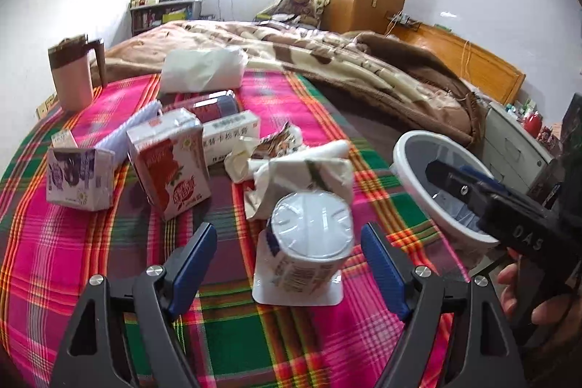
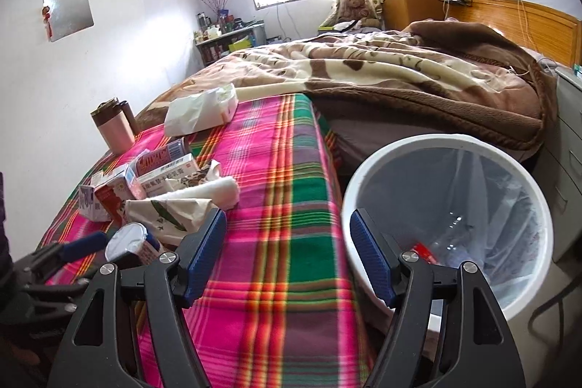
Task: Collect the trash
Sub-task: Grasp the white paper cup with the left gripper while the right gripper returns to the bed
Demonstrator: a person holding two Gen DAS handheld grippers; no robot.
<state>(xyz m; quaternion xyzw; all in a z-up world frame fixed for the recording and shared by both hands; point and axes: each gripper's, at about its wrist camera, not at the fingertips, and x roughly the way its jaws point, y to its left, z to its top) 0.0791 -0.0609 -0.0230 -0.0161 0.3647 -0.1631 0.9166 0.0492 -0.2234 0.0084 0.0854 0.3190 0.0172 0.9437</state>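
Observation:
A white yogurt cup [image 1: 305, 242] stands upside down on the plaid cloth [image 1: 109, 260]. It sits between the blue pads of my left gripper [image 1: 289, 260], which is open, and neither pad touches it. The same cup [image 2: 131, 242] shows at the lower left of the right wrist view. My right gripper [image 2: 287, 257] is open and empty, over the cloth's edge beside the white bin [image 2: 400, 148]. The bin has a clear liner and a red scrap [image 2: 423, 250] at the bottom. Crumpled wrappers [image 1: 291, 166], a red-and-white carton [image 1: 171, 166] and a purple-and-white carton [image 1: 78, 180] lie behind the cup.
A white medicine box [image 1: 229, 137], a tissue pack [image 1: 203, 68] and a pink mug with a brown lid [image 1: 72, 75] stand further back. A brown blanket [image 1: 345, 60] covers the bed beyond. A person's hand [image 1: 516, 293] holds the right gripper by the bin [image 1: 403, 148]. Grey drawers [image 2: 567, 140] stand right of the bin.

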